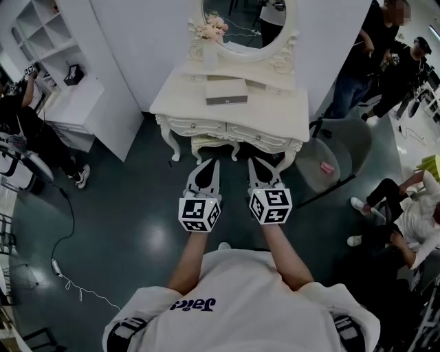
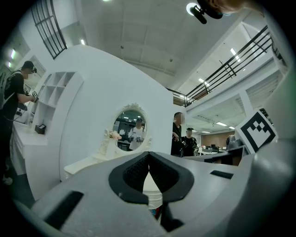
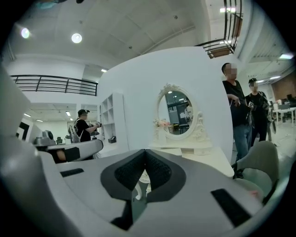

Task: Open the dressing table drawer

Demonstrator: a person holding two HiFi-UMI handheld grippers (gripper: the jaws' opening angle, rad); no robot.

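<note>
The white dressing table (image 1: 275, 110) stands ahead of me against a white wall, with an oval mirror (image 1: 240, 20) on top. Its two front drawers (image 1: 227, 128) are closed, with small knobs. My left gripper (image 1: 208, 165) and right gripper (image 1: 256, 163) are held side by side just short of the table's front, both pointing at it and touching nothing. In the left gripper view the left gripper (image 2: 148, 155) has its pads pressed together with nothing between them. The right gripper (image 3: 145, 152) looks the same in the right gripper view, with the dressing table (image 3: 203, 155) beyond it.
A grey box (image 1: 226, 91) and pink flowers (image 1: 212, 29) sit on the tabletop. A stool (image 1: 213, 143) is tucked under the table. A grey chair (image 1: 337, 155) stands to the right, white shelving (image 1: 48, 41) to the left. Several people (image 1: 385, 62) stand or sit around, and a cable (image 1: 69, 220) lies on the floor.
</note>
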